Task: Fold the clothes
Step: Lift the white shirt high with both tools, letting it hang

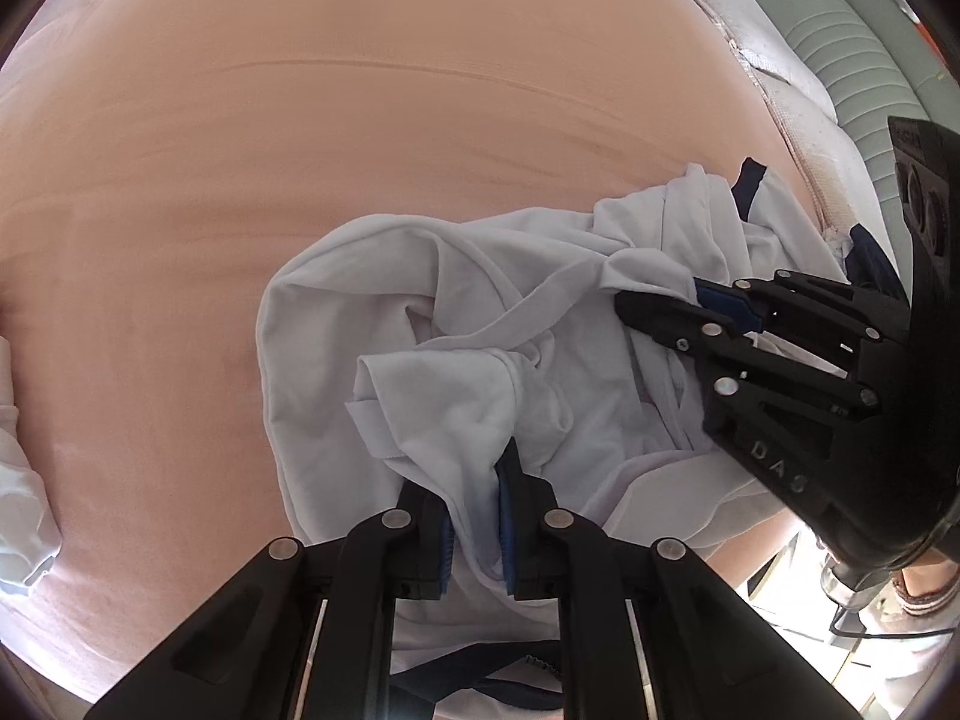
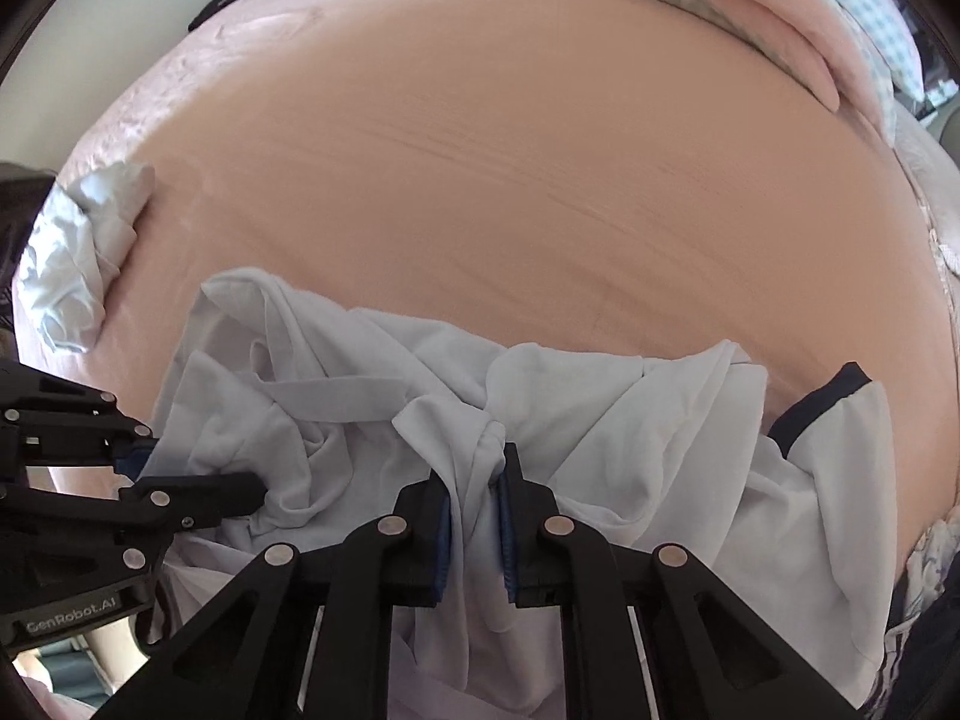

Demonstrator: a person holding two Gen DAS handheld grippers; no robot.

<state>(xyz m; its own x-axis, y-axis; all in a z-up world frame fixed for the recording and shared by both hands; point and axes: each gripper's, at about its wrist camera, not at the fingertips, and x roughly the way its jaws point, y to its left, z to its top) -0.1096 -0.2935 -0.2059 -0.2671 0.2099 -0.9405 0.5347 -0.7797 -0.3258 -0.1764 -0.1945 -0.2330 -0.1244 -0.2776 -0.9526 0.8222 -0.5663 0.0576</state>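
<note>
Soft daylight, mild blur (edges bowed, corners black).

The left gripper point(image 2: 198, 480) body reads "GenRobot.AI"; the right gripper point(image 1: 672, 306), "DAS".

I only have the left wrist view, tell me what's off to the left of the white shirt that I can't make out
Observer: A crumpled pale blue garment lies apart from the white shirt on the pink bed cover.
Operator: Has the right gripper got cloth?
Observer: Yes, the right gripper pinches a bunched fold of the shirt between its jaws.
Operator: Anything at the bed's far end?
Observer: A blue checked pillow, with a pink fold lying over it.
</note>
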